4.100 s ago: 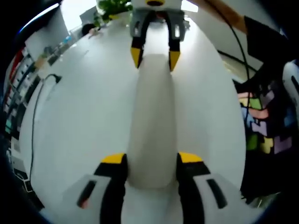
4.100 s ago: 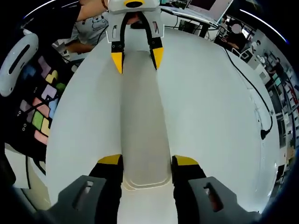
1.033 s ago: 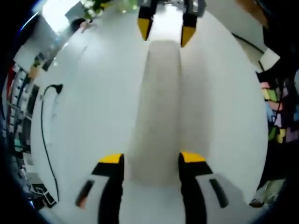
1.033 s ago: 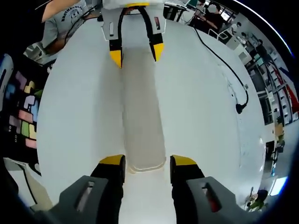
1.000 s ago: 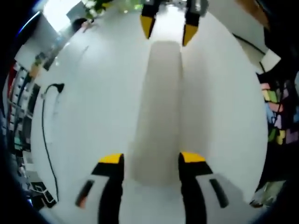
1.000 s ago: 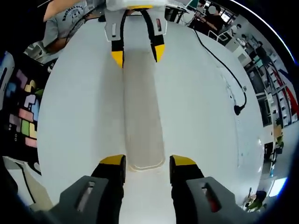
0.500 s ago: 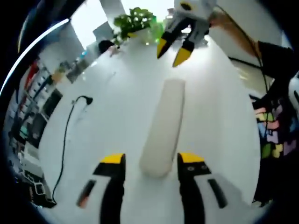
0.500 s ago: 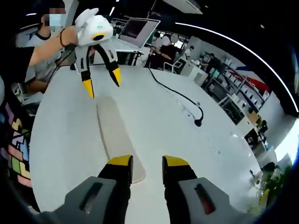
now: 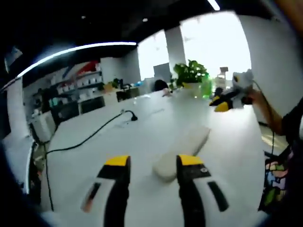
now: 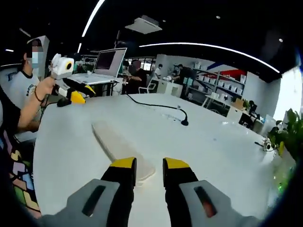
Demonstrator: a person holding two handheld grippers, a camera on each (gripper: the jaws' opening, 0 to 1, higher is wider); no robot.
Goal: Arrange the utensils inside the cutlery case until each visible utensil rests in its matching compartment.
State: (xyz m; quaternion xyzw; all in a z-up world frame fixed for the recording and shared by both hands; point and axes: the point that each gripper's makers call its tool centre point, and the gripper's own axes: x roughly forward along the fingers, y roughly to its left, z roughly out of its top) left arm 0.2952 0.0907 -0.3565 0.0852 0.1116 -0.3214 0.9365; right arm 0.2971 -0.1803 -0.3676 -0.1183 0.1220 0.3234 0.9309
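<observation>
Two grippers lifted clear of cutlery case, which lay closed and flat mid-table. Left gripper jaws apart, empty; right gripper jaws narrow, empty. Likely raised because case rested finished; no utensils visible outside.

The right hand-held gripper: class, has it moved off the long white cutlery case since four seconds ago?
Yes. The right hand-held gripper has lifted away; the long white cutlery case now lies free on the white table, no longer between its jaws.
</observation>
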